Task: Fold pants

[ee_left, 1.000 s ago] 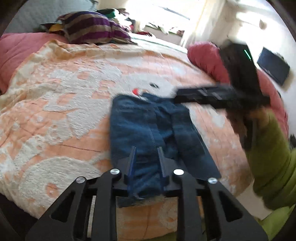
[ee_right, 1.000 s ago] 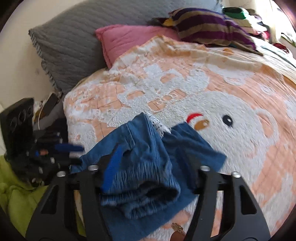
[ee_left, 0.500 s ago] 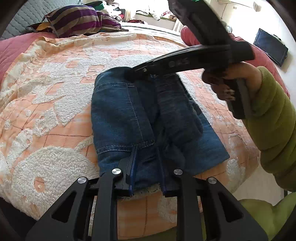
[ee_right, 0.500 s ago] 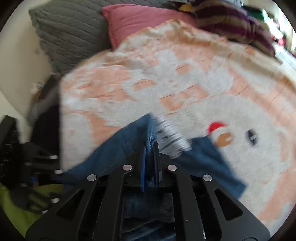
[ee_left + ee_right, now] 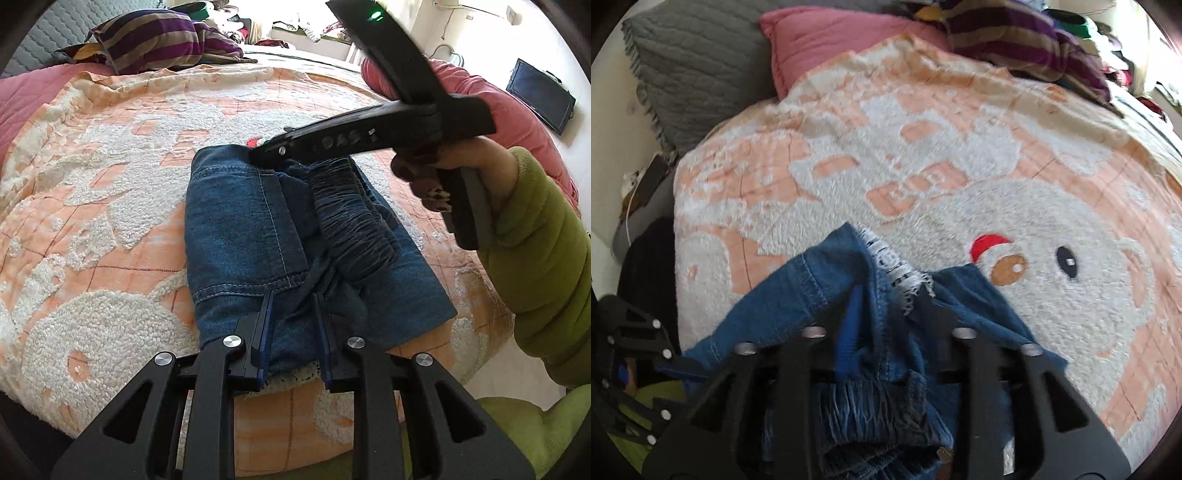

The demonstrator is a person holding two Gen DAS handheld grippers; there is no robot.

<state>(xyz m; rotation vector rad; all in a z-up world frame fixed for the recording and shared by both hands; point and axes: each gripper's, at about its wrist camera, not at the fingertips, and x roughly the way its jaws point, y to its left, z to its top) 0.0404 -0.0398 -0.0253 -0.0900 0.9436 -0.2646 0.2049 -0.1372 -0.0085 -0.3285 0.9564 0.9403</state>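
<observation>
Blue denim pants [image 5: 280, 243] lie folded into a compact bundle on the orange and white bedspread [image 5: 110, 155], near its front edge. My left gripper [image 5: 293, 295] grips the bundle's near end, with denim bunched between its fingers. My right gripper [image 5: 258, 155], held by a hand in a green sleeve, rests on the far end of the bundle. In the right wrist view the pants [image 5: 827, 291] fill the space between the right gripper's fingers [image 5: 886, 299], which stand a little apart around the cloth and its frayed white hem.
A grey pillow [image 5: 698, 62], a pink pillow [image 5: 842, 40] and a striped purple cloth [image 5: 162, 40] lie at the bed's head. A red bolster [image 5: 498, 99] lies on the right. The bed's front edge is just beneath my left gripper.
The right gripper's fingers have parted from fully shut and it has lowered onto the far end of the bundle. The left gripper has stayed at the near end.
</observation>
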